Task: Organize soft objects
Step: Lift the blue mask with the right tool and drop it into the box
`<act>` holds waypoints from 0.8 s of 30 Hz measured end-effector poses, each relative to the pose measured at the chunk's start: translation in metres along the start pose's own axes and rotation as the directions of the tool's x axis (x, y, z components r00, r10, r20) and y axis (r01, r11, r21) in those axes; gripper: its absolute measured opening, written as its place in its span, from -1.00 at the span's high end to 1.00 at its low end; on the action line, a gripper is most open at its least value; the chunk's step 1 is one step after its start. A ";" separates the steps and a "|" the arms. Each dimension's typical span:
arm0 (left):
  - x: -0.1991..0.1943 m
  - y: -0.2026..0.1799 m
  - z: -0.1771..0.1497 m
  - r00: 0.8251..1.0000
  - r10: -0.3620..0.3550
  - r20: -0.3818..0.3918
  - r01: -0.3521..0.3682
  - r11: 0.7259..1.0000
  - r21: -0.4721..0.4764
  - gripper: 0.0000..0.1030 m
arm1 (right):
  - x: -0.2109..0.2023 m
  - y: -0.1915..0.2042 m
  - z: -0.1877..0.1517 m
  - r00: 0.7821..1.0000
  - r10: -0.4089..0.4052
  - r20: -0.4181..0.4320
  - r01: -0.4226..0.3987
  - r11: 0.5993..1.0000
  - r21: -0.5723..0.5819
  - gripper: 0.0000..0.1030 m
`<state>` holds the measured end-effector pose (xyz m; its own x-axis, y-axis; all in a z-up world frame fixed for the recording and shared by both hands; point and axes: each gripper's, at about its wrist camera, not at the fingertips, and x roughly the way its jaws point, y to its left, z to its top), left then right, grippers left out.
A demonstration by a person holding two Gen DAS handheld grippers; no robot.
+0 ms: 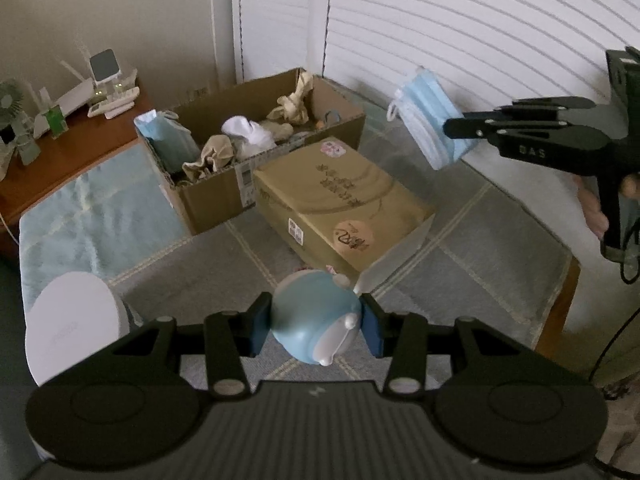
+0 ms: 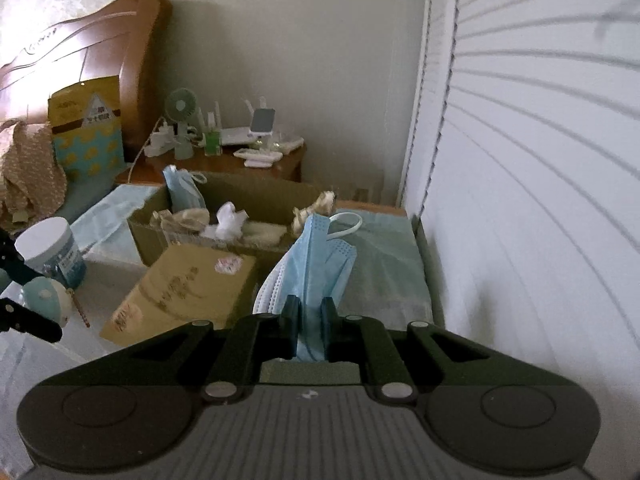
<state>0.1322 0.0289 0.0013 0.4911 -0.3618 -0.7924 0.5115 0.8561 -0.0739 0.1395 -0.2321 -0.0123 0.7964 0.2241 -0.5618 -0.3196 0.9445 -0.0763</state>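
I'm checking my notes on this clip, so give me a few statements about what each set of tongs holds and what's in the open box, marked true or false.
1. The left tongs grip a round blue toy. True.
2. The right tongs are empty. False: they pinch a blue face mask.
3. The open cardboard box already holds a face mask. True.
4. The closed box sits inside the open one. False: it sits beside it.

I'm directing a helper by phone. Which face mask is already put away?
Find the open cardboard box behind the closed tan carton. At its left corner a folded blue face mask stands upright; the other mask hangs from the right gripper.
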 end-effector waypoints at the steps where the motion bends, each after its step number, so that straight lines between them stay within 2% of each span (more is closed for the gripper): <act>1: -0.002 0.000 -0.001 1.000 -0.001 0.006 0.001 1.000 -0.005 0.12 | 0.001 0.002 0.004 1.000 0.005 0.004 -0.005 1.000 -0.007 0.73; 9: -0.008 0.008 -0.002 0.999 0.005 0.045 -0.002 0.998 -0.056 0.12 | 0.028 0.013 0.040 0.998 0.061 0.029 -0.059 0.996 -0.059 0.73; 19: 0.001 0.024 0.007 0.998 0.029 0.047 -0.025 0.996 -0.091 0.12 | 0.091 0.019 0.087 0.994 0.105 0.025 -0.102 0.988 -0.115 0.72; 20: 0.003 0.025 0.008 0.999 0.030 0.045 -0.026 0.995 -0.091 0.12 | 0.097 0.019 0.088 0.994 0.105 0.023 -0.102 0.989 -0.111 0.65; 24: 0.009 0.026 0.016 0.999 0.029 0.046 -0.026 0.996 -0.080 0.12 | 0.112 0.015 0.083 0.994 0.111 0.013 -0.109 0.991 -0.081 0.08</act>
<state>0.1616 0.0421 0.0023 0.5378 -0.3531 -0.7656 0.4407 0.8919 -0.1017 0.2670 -0.1731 -0.0078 0.7625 0.3304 -0.5562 -0.4453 0.8918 -0.0807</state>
